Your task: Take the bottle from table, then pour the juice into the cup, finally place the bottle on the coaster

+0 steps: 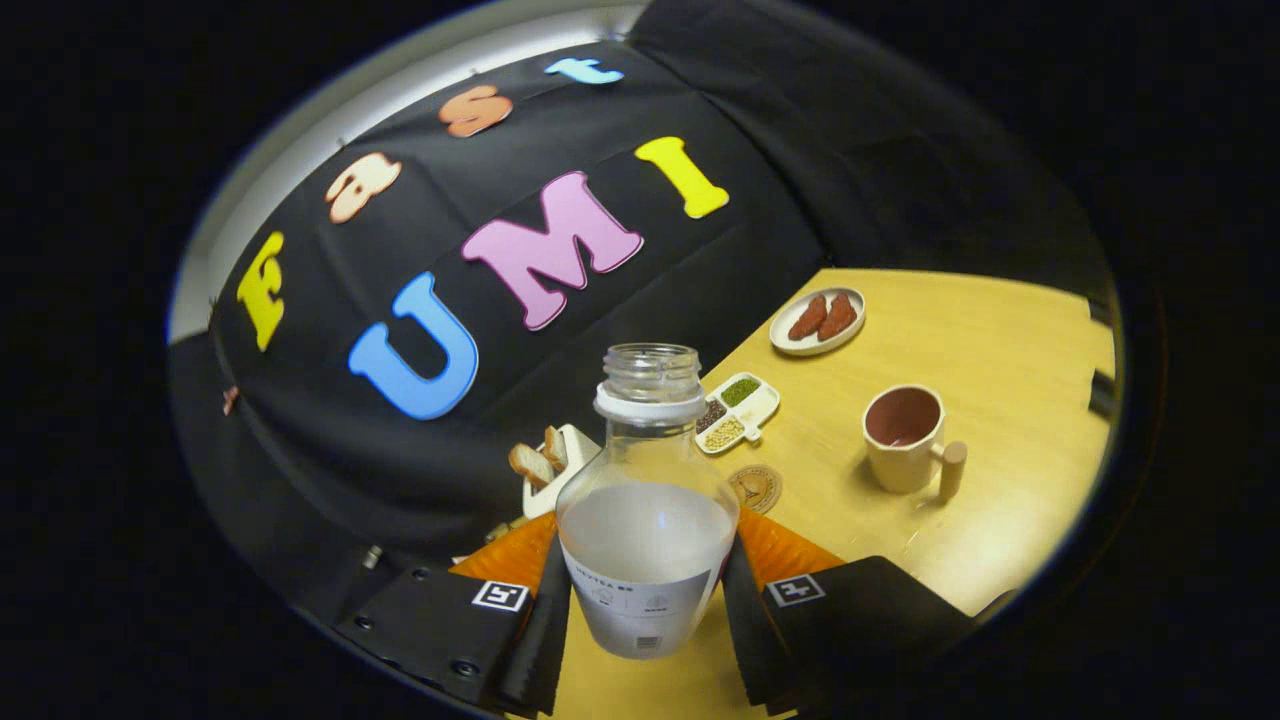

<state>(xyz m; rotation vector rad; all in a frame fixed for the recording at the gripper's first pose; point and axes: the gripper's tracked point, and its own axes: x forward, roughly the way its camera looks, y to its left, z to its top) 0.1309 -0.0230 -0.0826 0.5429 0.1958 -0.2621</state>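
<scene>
On the table point(1000, 330), open wood lies around the cup point(905, 438). The jaws clamp both sides of the uncapped bottle point(648, 500), which hides part of the coaster point(757, 487) just beyond; a bread dish point(555, 465) is partly hidden.

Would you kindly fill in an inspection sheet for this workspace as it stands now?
Surface: light wooden table, tilted in view.
Job's things: clear uncapped glass bottle with whitish juice, between the fingers; beige mug and round brown coaster beyond.
Clutter: white dish of beans, oval plate of reddish pieces, white holder with bread slices.
Grippers: hand-held gripper shut on the bottle.
Cables: nothing seen.
Surroundings: black cloth wall.
</scene>
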